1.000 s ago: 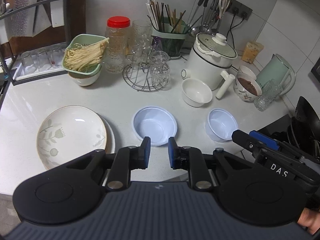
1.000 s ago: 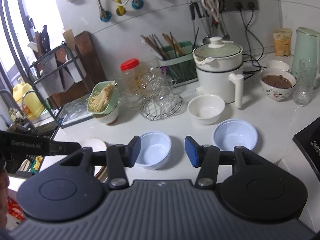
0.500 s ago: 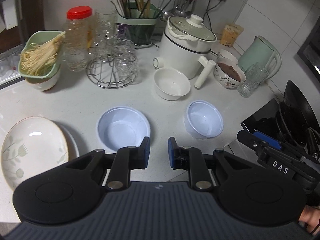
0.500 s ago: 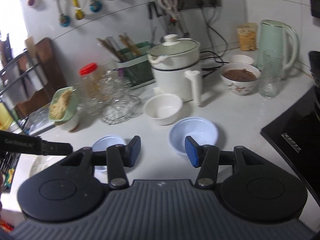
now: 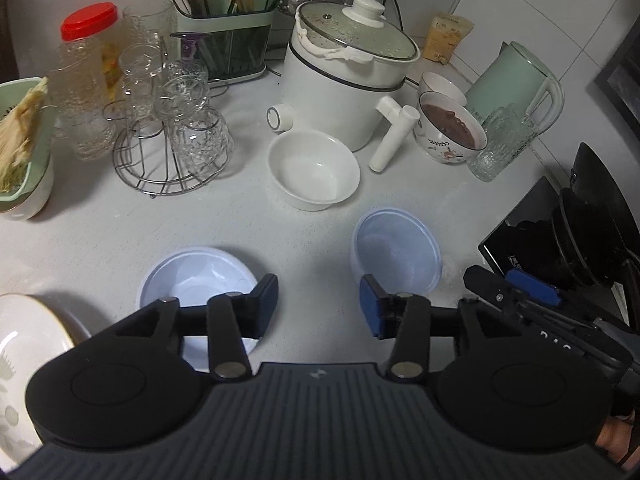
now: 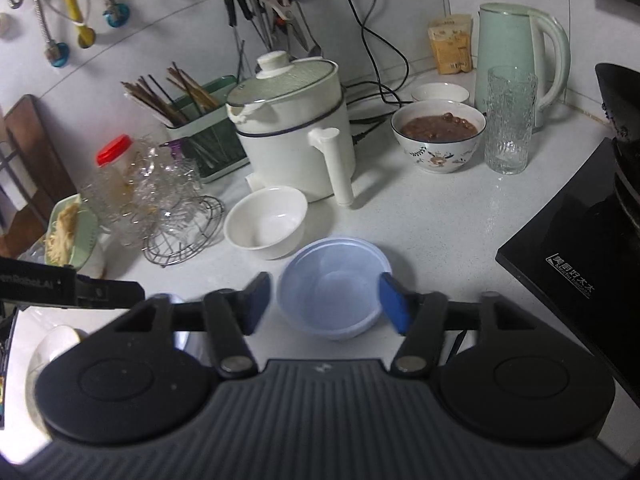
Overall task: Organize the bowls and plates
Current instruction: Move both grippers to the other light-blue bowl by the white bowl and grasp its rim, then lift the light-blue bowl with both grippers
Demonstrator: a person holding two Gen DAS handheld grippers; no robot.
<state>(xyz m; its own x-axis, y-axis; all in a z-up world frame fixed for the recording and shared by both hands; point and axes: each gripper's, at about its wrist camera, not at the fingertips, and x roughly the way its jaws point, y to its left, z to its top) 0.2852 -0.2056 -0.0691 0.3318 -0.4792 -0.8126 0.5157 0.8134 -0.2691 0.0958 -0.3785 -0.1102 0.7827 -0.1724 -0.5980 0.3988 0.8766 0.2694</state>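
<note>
Two pale blue plastic bowls sit on the white counter. In the left wrist view, my left gripper (image 5: 319, 306) hovers over the bare counter between the left blue bowl (image 5: 196, 276) and the right blue bowl (image 5: 396, 252). Its jaws are opening with nothing between them. In the right wrist view, my right gripper (image 6: 325, 304) is opening with the right blue bowl (image 6: 332, 280) framed between its fingers, pads not pressing on it. A white ceramic bowl (image 5: 314, 170) (image 6: 266, 222) stands just behind. A floral plate (image 5: 28, 340) lies at the far left.
A white electric pot (image 5: 344, 92) stands behind the bowls. Left of it are a wire rack of glasses (image 5: 168, 128) and a green colander (image 5: 24, 140). A bowl of brown food (image 6: 438, 136), a tumbler (image 6: 508, 120) and a kettle (image 6: 516, 60) stand at right. A black hob (image 6: 572, 264) borders the counter.
Both grippers moved right and lower toward the blue bowls, and both sets of jaws widened. The plate slid to the left edge of the left wrist view.
</note>
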